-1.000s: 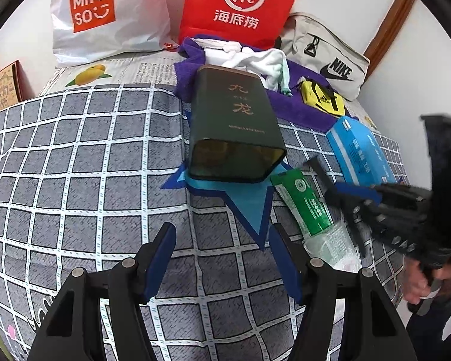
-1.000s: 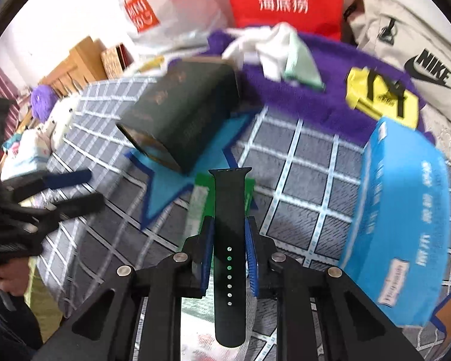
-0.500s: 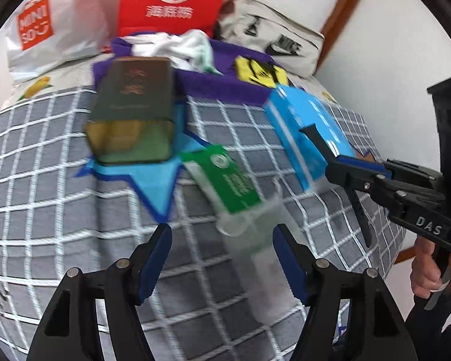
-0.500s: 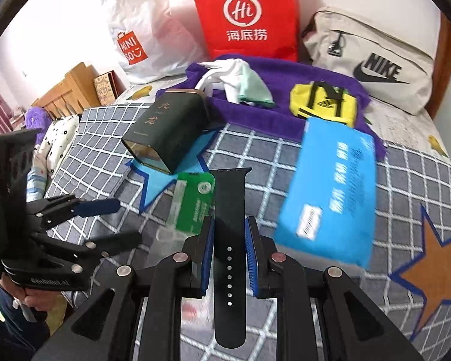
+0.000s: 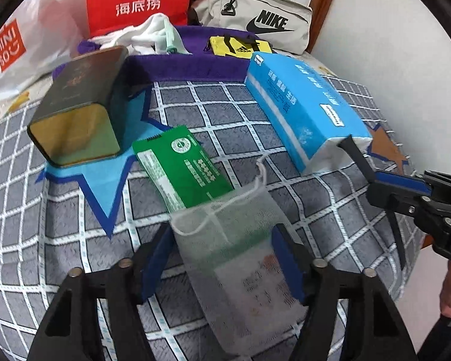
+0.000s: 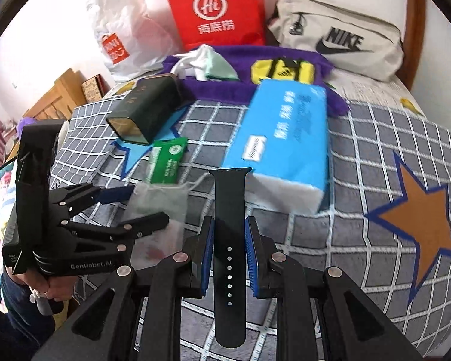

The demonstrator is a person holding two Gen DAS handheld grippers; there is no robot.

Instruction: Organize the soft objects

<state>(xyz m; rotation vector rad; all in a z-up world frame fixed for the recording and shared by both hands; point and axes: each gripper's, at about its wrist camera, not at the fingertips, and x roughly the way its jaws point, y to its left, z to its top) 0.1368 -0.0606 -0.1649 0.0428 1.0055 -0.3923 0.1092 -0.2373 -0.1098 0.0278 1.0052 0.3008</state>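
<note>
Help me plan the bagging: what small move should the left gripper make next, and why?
Probably close the left gripper on the mesh drawstring pouch: its jaws, just closing, straddle the pouch without pressing it, while the right gripper holds the black watch strap.

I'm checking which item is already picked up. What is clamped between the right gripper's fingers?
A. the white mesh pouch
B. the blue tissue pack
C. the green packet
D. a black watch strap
D: the right gripper is shut on the black watch strap, whose row of holes runs between the blue pads.
</note>
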